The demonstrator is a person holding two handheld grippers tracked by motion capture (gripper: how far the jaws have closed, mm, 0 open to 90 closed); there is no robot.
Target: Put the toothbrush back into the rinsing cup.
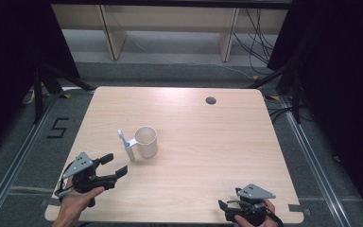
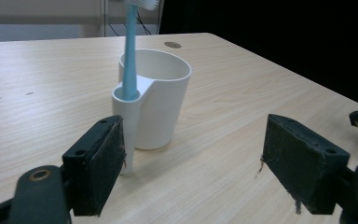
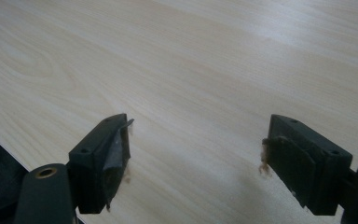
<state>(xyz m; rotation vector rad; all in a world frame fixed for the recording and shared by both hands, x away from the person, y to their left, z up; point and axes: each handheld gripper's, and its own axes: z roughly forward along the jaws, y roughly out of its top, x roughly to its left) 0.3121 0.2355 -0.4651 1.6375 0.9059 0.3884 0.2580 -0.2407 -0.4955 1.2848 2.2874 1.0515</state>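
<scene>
High view: a black "5" (image 1: 57, 128) marks the floor left of the table (image 1: 208, 142). No writing shows on the white cup (image 1: 147, 141), left of centre, its side holder carrying an upright blue toothbrush (image 1: 122, 138). Left gripper (image 1: 114, 165) spread wide, near it, empty. Right gripper (image 1: 223, 205), probably touching nothing, spread at the near edge; bare wood between.

Overhead light is falling evenly on the pale wooden table (image 1: 194, 142), leaving dark surroundings. The white ceramic cup (image 2: 161, 100) is casting a soft shadow, and the black padded jaws are blurring slightly up close.
</scene>
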